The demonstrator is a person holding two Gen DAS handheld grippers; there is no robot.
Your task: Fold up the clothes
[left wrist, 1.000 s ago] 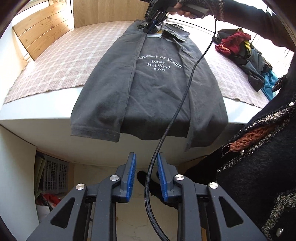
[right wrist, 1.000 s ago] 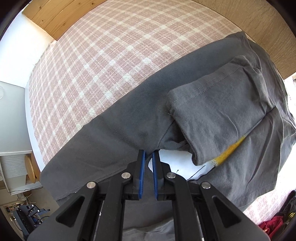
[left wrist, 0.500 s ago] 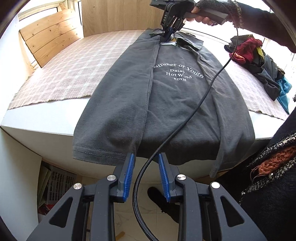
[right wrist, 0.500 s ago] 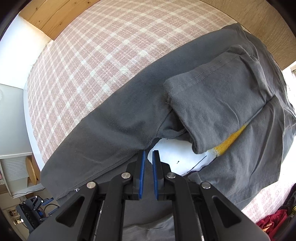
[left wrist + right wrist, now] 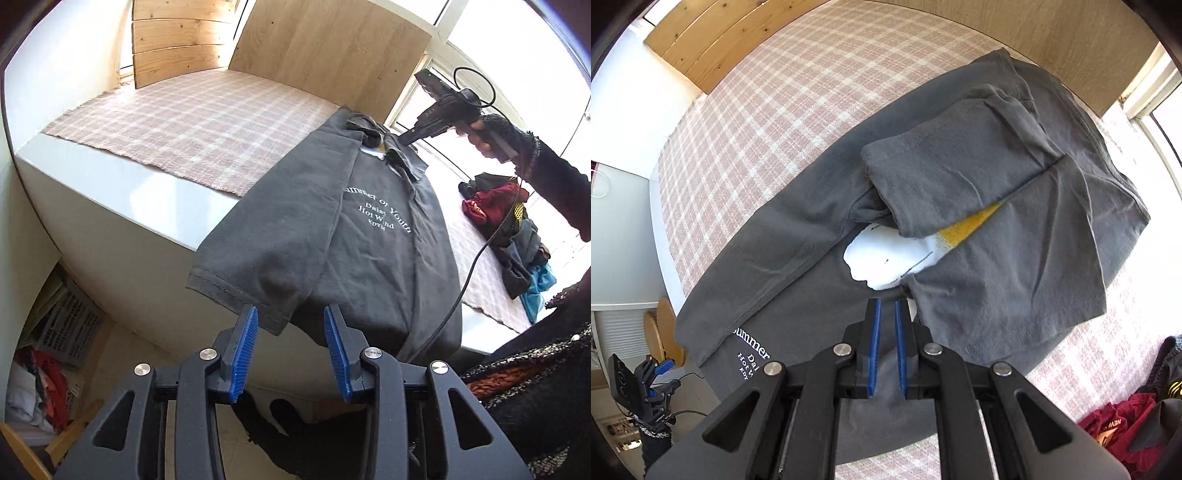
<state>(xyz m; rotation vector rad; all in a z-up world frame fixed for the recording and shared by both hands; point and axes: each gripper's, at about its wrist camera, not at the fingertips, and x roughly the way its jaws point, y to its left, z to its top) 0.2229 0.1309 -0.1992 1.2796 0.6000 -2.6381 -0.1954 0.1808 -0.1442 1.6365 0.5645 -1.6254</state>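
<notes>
grippers at both ends of the grey t-shirt

the left gripper (image 5: 291,328) gapes wide at the hanging hem of the dark grey t-shirt (image 5: 369,236), gripping nothing. the right gripper (image 5: 887,317) is nearly closed, a thin gap left, empty above the collar. the shirt lies on a pink checked cloth (image 5: 192,118) over a white platform (image 5: 122,206). only the left view shows the clothes pile (image 5: 509,229).

Shirt (image 5: 373,258): matt dk-grey cotton-like knit, soft. Mat (image 5: 207,118): coarse woven plaid cloth. Boards (image 5: 325,48): pale smooth wood. Left gripper (image 5: 291,350): matt blk plastic, ribbed blue pads.
</notes>
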